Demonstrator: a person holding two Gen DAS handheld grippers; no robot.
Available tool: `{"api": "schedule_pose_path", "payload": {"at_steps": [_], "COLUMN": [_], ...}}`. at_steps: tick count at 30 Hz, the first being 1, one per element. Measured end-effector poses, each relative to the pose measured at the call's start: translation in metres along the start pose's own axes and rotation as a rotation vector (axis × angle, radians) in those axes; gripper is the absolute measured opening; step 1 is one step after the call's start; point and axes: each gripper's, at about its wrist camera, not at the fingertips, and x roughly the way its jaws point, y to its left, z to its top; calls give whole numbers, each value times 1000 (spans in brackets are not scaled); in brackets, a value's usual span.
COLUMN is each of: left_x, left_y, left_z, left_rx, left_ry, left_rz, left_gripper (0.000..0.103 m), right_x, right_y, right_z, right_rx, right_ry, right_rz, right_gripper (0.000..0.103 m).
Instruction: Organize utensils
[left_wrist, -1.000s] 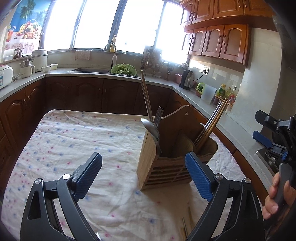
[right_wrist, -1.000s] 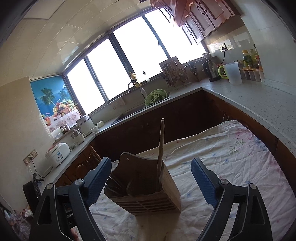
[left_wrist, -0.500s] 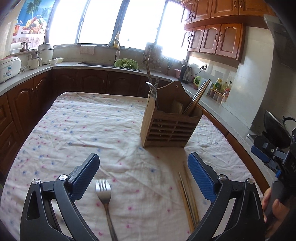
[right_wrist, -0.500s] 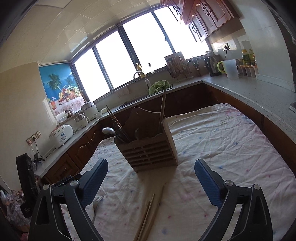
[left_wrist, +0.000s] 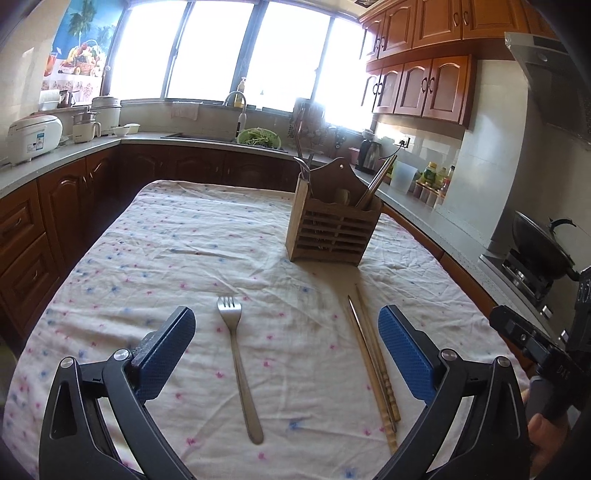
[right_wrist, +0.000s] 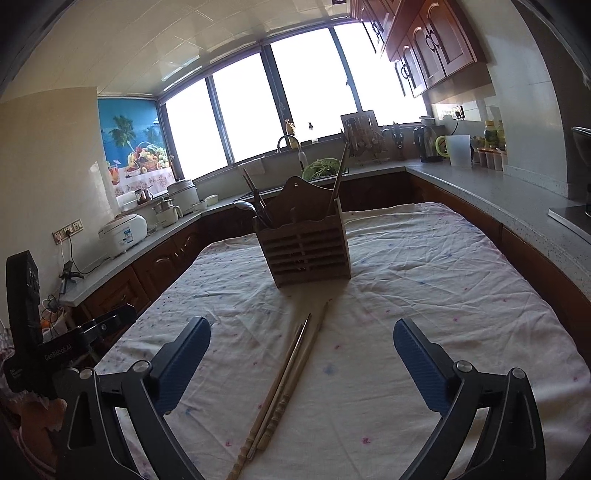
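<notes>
A wooden utensil holder (left_wrist: 332, 225) stands on the flowered tablecloth (left_wrist: 177, 251) with a spoon and chopsticks upright in it; it also shows in the right wrist view (right_wrist: 304, 243). A metal fork (left_wrist: 238, 365) lies flat in front of my left gripper (left_wrist: 286, 350), which is open and empty. A bundle of chopsticks (left_wrist: 373, 365) lies to the fork's right, just inside the right finger. In the right wrist view the chopsticks (right_wrist: 284, 384) lie between the fingers of my right gripper (right_wrist: 301, 365), which is open and empty.
Kitchen counters (left_wrist: 207, 140) wrap around the table, with a sink, rice cooker (left_wrist: 33, 136) and kettle on them. A wok (left_wrist: 543, 247) sits on the stove at the right. The other gripper's body (left_wrist: 535, 343) shows at the right edge.
Both grippers have pulled back from the holder and lowered toward the table. The fork and the loose chopsticks have come into full view in front of them.
</notes>
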Motion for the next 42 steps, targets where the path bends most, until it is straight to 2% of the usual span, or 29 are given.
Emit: {"api": "schedule_pose_path", "payload": {"at_steps": [4, 9, 12, 15, 18, 24, 42], "left_x": [-15, -49, -59, -60, -51, -37, -34], "left_y": [0, -13, -25, -33, -39, -36, -33], "left_z": [-3, 1, -13, -29, -44, -55, -60], "left_rx": [-3, 35, 85, 133, 172, 170, 149], "left_ry": [-2, -118, -178, -208, -179, -128, -104], "left_rz": [-2, 19, 62, 82, 92, 105, 141], "left_gripper": [101, 103, 103, 103, 103, 103, 103], "right_x": [-14, -49, -58, -57, -53, -49, -44], "right_y": [11, 29, 30, 28, 22, 12, 8], "right_z": [2, 13, 1, -19, -33, -43, -55], "right_rx": [-42, -113, -119, -124, -122, -119, -124], "right_ry": [-11, -135, -195, -217, -208, -165, -114], "right_rz": [7, 2, -43, -103, -132, -146, -137], "right_gripper": [101, 103, 103, 103, 103, 103, 103]}}
